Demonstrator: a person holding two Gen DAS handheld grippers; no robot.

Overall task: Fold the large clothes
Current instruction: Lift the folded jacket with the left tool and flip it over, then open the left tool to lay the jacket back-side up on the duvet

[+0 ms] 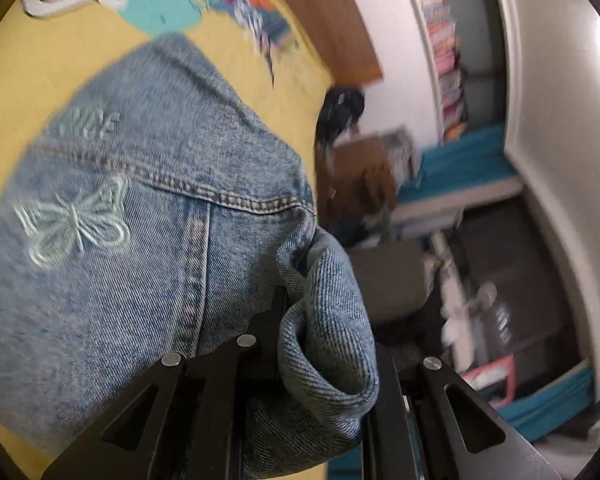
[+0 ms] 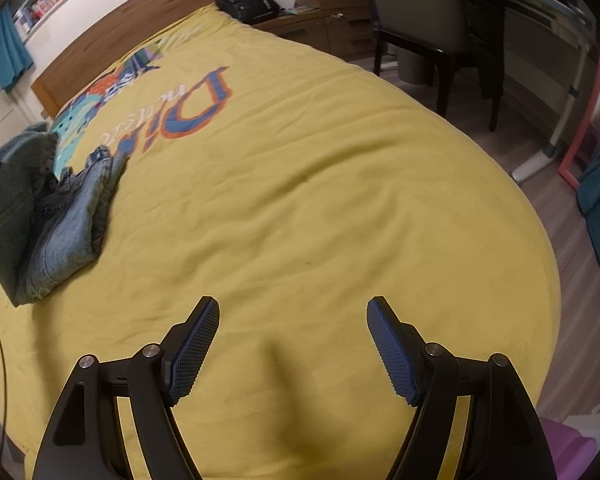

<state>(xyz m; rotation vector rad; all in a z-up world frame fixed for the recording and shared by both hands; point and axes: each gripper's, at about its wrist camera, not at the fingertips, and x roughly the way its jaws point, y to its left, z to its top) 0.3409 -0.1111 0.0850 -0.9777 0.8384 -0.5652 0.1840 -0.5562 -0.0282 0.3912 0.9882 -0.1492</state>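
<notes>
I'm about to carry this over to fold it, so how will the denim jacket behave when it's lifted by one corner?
The denim jacket will probably sag rather than stay flat: it already bunches into a thick roll at the left tool. The heavy twill and doubled seams suggest it is weighty. In the right wrist view, part of it trails on the yellow bedcover, so it may drag.

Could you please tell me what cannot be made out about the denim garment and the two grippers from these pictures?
- Left wrist view: the left gripper has its fingertips buried in the denim garment; the exact grip spot is hidden.
- Same view: the embroidered lettering is too blurred to read.
- Right wrist view: the garment's upper part is cut off at the left edge, beyond the open right gripper.
</notes>
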